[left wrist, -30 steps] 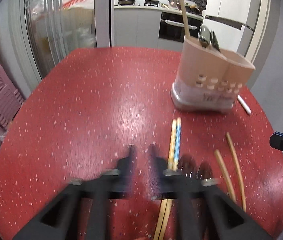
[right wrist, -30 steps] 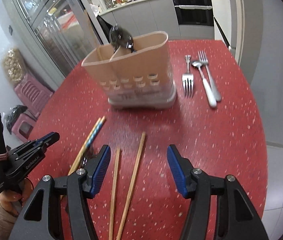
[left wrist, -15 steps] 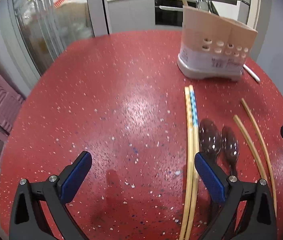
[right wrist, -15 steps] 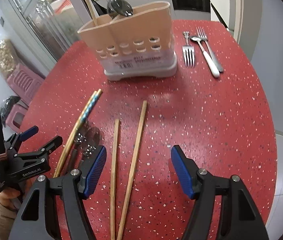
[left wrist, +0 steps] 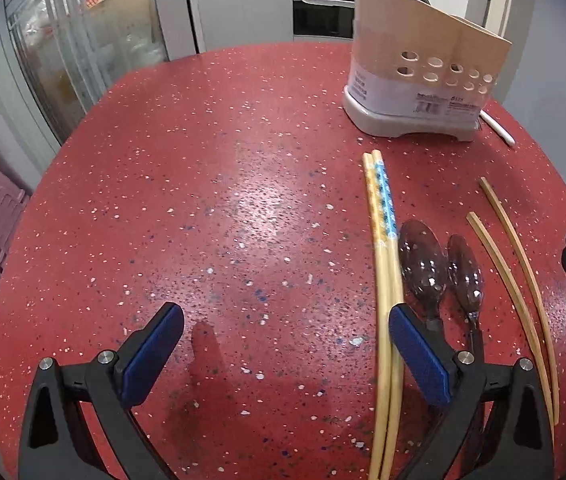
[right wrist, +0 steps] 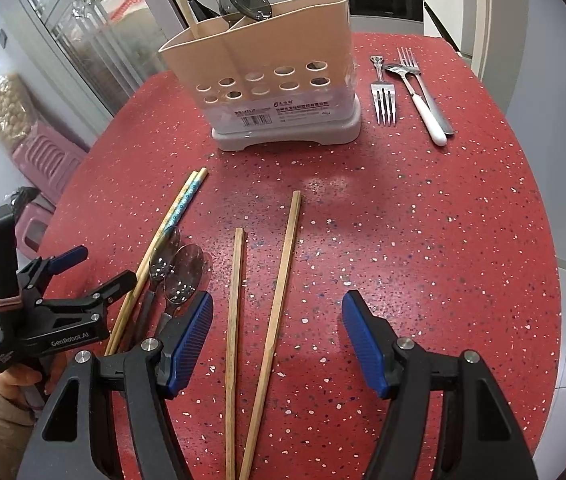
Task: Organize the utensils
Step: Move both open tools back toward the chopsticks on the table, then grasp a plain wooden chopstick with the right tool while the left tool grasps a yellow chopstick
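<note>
Right wrist view shows "GenRobot.AI" printed on the left gripper [right wrist: 95,268] at lower left; the beige utensil holder [right wrist: 267,80] at upper centre carries a barcode sticker too small to read. The right gripper [right wrist: 277,344] has jaws spread wide, having just opened a little further, with two plain wooden chopsticks [right wrist: 259,312] lying between them, untouched. The left gripper's jaws stand wide apart, empty, beside patterned chopsticks [left wrist: 383,240] and two dark spoons [left wrist: 439,268].

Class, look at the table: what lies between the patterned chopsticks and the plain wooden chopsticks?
Two dark spoons lie side by side between the patterned chopsticks and the plain wooden chopsticks. Both wrist views show it.
</note>
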